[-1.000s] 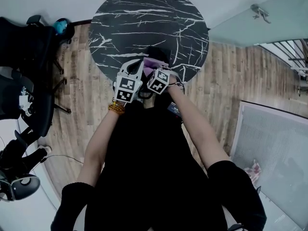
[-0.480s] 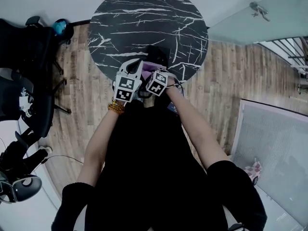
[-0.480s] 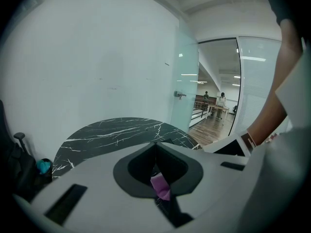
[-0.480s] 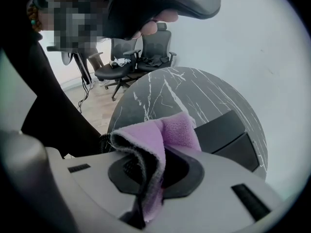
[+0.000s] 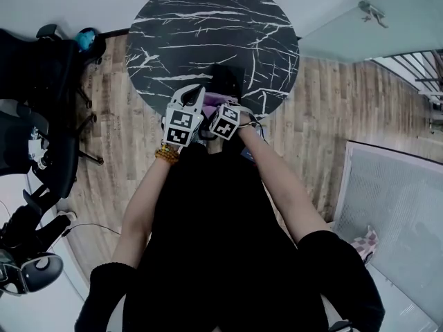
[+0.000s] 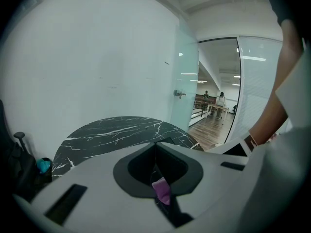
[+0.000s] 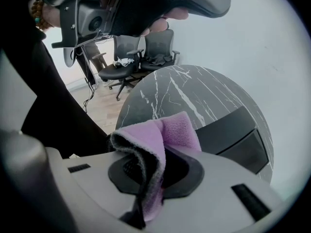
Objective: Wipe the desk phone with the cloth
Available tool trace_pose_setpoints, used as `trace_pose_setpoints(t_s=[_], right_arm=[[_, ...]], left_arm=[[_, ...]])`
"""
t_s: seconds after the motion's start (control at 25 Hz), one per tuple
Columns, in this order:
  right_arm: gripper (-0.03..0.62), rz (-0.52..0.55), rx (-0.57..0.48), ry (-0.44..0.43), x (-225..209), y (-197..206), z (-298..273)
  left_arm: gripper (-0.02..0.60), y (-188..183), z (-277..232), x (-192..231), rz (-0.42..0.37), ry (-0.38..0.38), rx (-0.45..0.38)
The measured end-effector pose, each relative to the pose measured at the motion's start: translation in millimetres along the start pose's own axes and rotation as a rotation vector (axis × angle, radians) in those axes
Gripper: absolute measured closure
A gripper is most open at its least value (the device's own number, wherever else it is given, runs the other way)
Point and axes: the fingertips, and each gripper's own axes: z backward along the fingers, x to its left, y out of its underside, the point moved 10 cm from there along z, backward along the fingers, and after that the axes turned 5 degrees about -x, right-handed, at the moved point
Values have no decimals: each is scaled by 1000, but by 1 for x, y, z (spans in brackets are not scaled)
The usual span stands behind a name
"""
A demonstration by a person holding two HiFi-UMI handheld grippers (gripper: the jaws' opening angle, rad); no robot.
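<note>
The black desk phone [image 5: 226, 78] sits near the front edge of the round black marble table [image 5: 208, 19]. Just in front of it, both grippers hold a purple cloth [image 5: 216, 101] between them. My left gripper [image 5: 196, 94] is shut, with a small purple corner [image 6: 162, 191] pinched in its jaws. My right gripper [image 5: 234, 106] is shut on a thick fold of the cloth [image 7: 163, 135]. In the right gripper view the phone [image 7: 240, 140] lies just behind the cloth, to the right, on the table [image 7: 175, 91].
Black office chairs [image 5: 34, 116] stand on the wood floor to the left, also seen as chairs [image 7: 146, 52] beyond the table. A glass partition [image 5: 374, 19] is at the far right. The left gripper's body [image 7: 146, 4] hangs above the right gripper's camera.
The right gripper has shifted slightly left, toward the left one, so less of the cloth shows between them. The phone has not moved.
</note>
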Motion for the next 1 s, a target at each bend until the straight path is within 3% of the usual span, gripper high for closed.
trace_pose_setpoints(t_s=[0.52, 0.8, 1.0], right_arm=[[536, -8, 10, -56, 9, 4, -3], [534, -48, 19, -275, 9, 13, -2], [536, -59, -111, -390, -15, 5, 18]], left_arm=[[568, 0, 2, -2, -3, 3, 8], [568, 1, 2, -4, 6, -1, 9], [568, 2, 0, -6, 11, 8, 16]])
